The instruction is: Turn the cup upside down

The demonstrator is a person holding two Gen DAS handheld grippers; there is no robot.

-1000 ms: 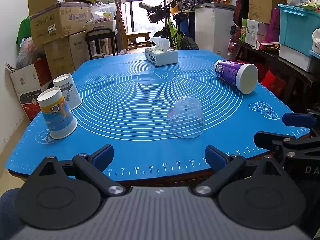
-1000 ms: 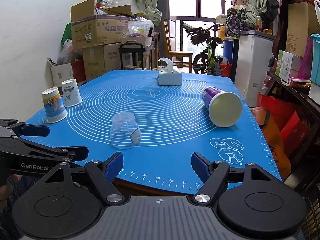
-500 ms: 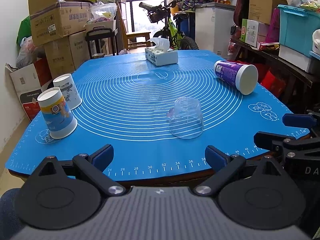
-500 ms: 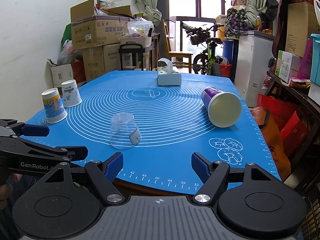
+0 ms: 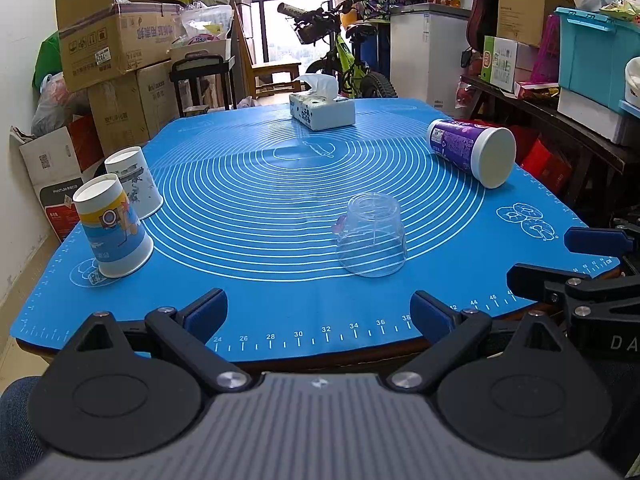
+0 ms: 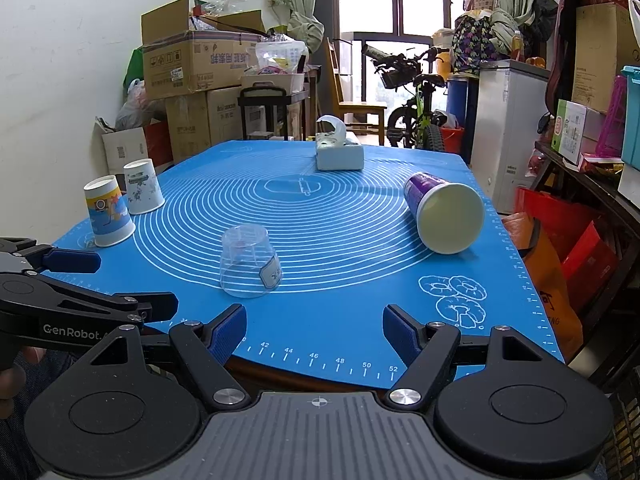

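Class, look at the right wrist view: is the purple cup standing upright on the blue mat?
No. The purple cup lies on its side on the blue mat, its open mouth turned toward the camera.

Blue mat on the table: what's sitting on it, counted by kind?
Paper cups: 3
Clear plastic cups: 1
Tissue boxes: 1
Total: 5

Plastic, paper and rubbery mat

My clear cup (image 5: 372, 236) looks glossy plastic; purple cup (image 5: 472, 150) matt paper; blue mat (image 5: 280, 184) smooth.
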